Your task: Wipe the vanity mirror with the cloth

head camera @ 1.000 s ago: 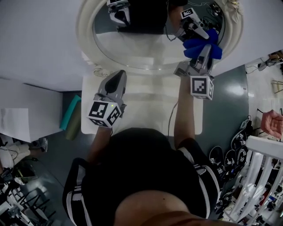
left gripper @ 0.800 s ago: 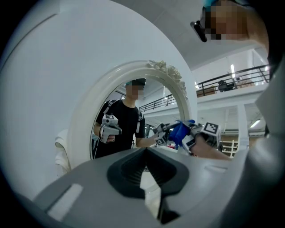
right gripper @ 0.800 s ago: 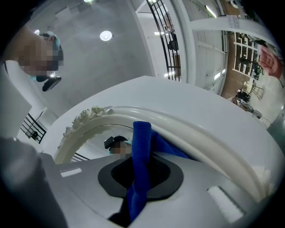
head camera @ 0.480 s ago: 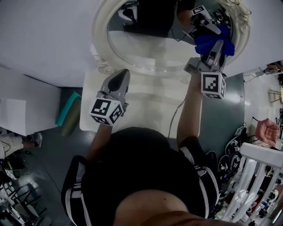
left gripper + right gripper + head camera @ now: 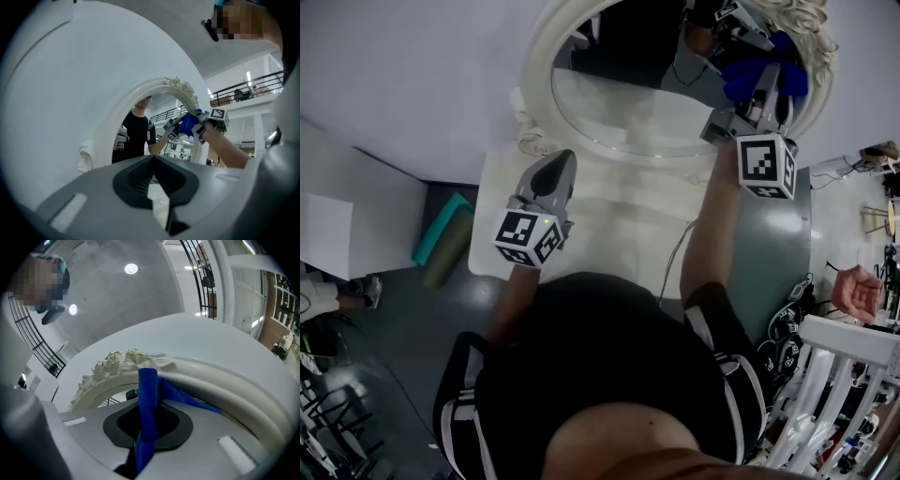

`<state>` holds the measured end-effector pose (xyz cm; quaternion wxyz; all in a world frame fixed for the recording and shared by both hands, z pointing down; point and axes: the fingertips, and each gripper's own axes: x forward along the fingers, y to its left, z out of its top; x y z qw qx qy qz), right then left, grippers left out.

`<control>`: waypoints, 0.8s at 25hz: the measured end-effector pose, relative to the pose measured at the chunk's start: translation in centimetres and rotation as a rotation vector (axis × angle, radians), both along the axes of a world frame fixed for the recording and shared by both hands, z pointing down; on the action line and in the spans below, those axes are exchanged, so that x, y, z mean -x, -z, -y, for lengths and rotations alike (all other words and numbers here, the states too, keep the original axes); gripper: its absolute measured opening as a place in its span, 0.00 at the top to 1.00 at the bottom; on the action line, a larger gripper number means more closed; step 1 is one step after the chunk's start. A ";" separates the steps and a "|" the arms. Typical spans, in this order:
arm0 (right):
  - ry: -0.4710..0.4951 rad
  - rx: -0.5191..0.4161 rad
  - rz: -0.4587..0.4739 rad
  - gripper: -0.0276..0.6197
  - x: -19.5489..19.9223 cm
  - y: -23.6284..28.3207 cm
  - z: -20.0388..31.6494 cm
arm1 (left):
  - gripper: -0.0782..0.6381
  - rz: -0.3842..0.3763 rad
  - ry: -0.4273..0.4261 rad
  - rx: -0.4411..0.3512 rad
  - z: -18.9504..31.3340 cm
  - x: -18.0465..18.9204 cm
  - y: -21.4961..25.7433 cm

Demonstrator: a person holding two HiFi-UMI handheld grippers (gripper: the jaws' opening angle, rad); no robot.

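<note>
Right gripper [image 5: 768, 94], fingers clamped on the blue cloth [image 5: 146, 427], has slid further toward the vanity mirror [image 5: 623, 103] rim at upper right, so wiping appears under way; left gripper [image 5: 551, 171], fingers closed on nothing, hovers over the bench [image 5: 623, 230].

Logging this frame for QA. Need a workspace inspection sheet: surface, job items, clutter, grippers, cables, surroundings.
Surface: white table, bare in front of the mirror.
Job's things: vanity mirror upright at the table's back, ornate white frame; blue cloth held up at the frame near its floral crest.
Clutter: nothing seen.
Grippers: left gripper fingers together, empty, over the table; right gripper shut on the cloth.
Cables: one thin cable crosses the table's near edge by the right arm.
Surroundings: teal item on the floor at left; white railing and another person's hand at right.
</note>
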<state>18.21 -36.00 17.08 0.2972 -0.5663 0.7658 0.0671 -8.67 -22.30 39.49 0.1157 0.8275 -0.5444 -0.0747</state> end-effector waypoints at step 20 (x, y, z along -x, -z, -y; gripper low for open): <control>0.142 -0.067 -0.333 0.92 19.0 5.1 -1.9 | 0.88 -0.016 0.141 0.005 -5.1 8.1 1.7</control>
